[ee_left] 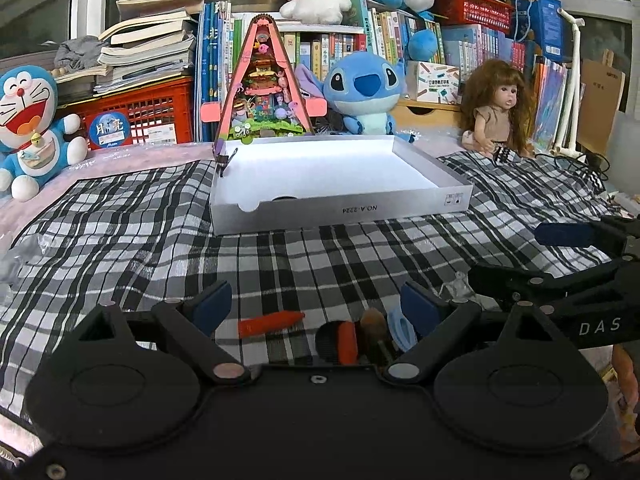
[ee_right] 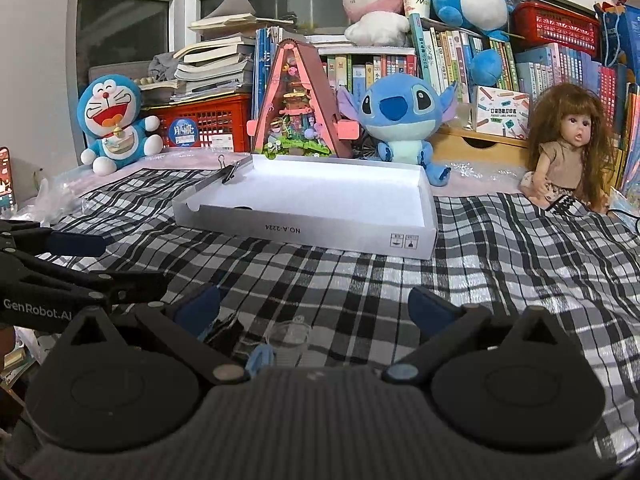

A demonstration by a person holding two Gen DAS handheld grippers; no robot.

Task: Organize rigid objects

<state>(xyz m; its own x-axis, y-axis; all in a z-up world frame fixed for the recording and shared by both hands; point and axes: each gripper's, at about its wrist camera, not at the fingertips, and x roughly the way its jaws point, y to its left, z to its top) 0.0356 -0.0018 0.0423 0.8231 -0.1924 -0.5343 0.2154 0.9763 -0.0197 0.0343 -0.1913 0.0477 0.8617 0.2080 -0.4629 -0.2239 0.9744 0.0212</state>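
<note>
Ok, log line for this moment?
left gripper: open over orange piece | right gripper: open, empty | white box: nearly empty

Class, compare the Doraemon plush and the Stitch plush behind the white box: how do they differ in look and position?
The Doraemon plush sits left of the white box; the Stitch plush sits behind its right end. Doraemon has a white face, a wide red open mouth and no ears; Stitch has a blue face, a dark blue nose and long ears. Both are blue, upright and facing the cameras.

Right tongs (ee_right: 316, 308) stand wide open above the checked cloth (ee_right: 500, 280), a clear plastic piece (ee_right: 288, 338) between them; white box lid (ee_right: 312, 232) ahead.
</note>
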